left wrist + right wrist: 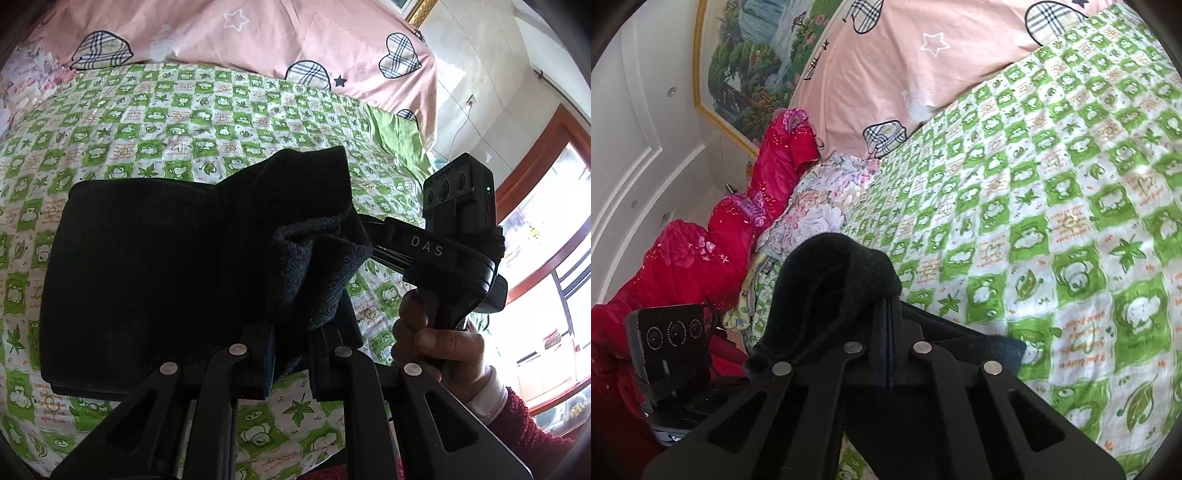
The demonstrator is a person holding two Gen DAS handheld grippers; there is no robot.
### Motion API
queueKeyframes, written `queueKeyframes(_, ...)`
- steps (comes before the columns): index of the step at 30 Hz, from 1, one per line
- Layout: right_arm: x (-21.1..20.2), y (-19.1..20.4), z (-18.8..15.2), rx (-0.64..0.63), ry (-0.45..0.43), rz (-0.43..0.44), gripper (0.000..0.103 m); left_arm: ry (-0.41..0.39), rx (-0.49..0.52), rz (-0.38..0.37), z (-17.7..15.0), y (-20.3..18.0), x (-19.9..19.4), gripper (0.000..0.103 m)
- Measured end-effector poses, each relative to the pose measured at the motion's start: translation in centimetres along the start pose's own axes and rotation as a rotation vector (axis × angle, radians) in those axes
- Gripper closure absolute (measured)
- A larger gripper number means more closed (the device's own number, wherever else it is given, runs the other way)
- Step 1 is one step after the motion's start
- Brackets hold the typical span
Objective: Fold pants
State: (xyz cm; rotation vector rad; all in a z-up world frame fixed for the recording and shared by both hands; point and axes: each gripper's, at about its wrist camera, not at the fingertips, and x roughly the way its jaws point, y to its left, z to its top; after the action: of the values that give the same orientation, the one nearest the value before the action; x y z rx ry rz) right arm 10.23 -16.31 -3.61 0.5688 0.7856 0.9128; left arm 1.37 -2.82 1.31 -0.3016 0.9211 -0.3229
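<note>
A raised edge of the pants [155, 266] is pinched by the closed right gripper [886, 314]. The left gripper [291, 354] is seemingly clamped on it too. A fold over the bed [221, 110] is judged underway; next, a level lay-down is needed.

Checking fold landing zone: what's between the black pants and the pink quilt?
In the left wrist view, only bare green checked sheet lies between the black pants and the pink quilt.
</note>
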Motion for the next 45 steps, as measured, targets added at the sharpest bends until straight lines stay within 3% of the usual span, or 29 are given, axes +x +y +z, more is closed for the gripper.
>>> queueKeyframes(8, -2.9, -1.0, -1.1, 0.069, -0.055, -0.091, 0.101, 0.025, 0.037, -0.004, -0.4, -0.3, 0.9, 0.088)
queueKeyframes(12, -3.8, -0.7, -1.3, 0.097, -0.077, -0.150, 0.097, 0.039, 0.062, -0.018, -0.7, -0.5, 1.1, 0.081)
queueKeyframes(14, -4.2, -0.6, -1.3, 0.118, -0.088, -0.177, 0.084, 0.040, 0.075, -0.026, -0.9, -0.7, 1.0, 0.076)
queueKeyframes(16, -4.5, -0.4, -1.3, 0.134, -0.104, -0.201, 0.053, 0.046, 0.078, -0.050, -1.2, -0.7, 0.8, 0.060)
queueKeyframes(18, -5.1, -0.1, -1.4, 0.136, -0.136, -0.205, 0.037, 0.061, 0.065, -0.101, -1.4, -0.6, 0.6, 0.055)
queueKeyframes(24, -5.8, 2.0, -1.2, 0.104, -0.160, -0.248, 0.035, 0.052, 0.082, -0.131, -2.1, -0.6, -0.8, 0.055)
queueKeyframes(29, -5.2, 4.2, -1.0, 0.055, -0.163, -0.298, 0.029, 0.017, 0.052, -0.114, -2.1, 0.5, -2.3, 0.049)
queueKeyframes(40, -2.0, 7.5, -1.4, -0.042, -0.110, -0.451, 0.018, -0.105, -0.123, -0.015, -0.8, 7.1, -6.2, 0.030)
queueKeyframes(45, -1.0, 7.9, -1.9, -0.055, -0.084, -0.488, 0.016, -0.129, -0.209, 0.020, -0.6, 10.9, -7.2, 0.027)
